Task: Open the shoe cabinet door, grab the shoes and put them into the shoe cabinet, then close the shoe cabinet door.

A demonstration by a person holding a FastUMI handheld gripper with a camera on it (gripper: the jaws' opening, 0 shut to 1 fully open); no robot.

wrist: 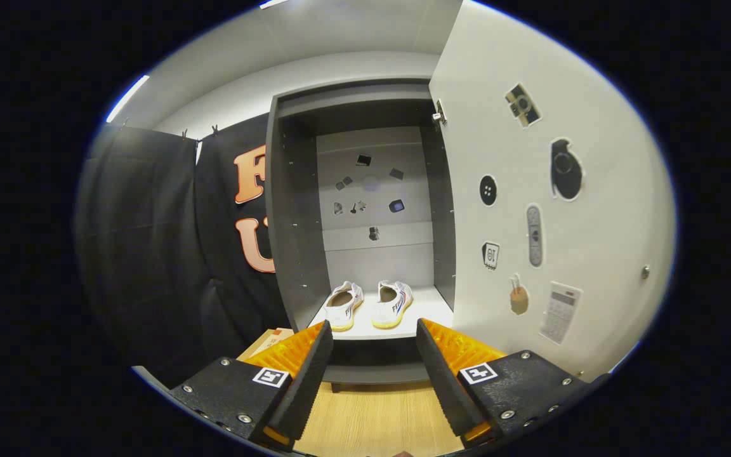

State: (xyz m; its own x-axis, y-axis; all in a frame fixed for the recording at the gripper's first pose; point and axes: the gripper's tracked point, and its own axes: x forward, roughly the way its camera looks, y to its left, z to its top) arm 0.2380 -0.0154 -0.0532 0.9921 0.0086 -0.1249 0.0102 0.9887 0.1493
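Currently the hand-held gripper (372,343) has its two fingers spread wide apart with nothing between them, raised over a light wood-grain floor (375,422). Beyond the fingertips stands the tall dark grey shoe cabinet (292,209), its white door (568,209) swung fully open to the right and carrying an assortment of stickers on its inner face. A metal hinge (439,114) shows at the door's upper corner. On the cabinet's white bottom shelf (426,311) sits the pair of white canvas shoes with pale yellow soles (370,304), side by side, near but not touching. Heels face the gripper; toes point toward the cabinet's back panel (375,190). Long axis of each shoe runs front to back along the shelf depth, the left shoe (344,306) angled slightly inward, the right shoe (393,303) likewise leaning a little toward its partner. Both stand upright on their soles, close to the shelf's front edge. Small stickers dot the back panel above them. A cardboard box (268,341) lies on the floor left of the cabinet, partly behind the left finger.
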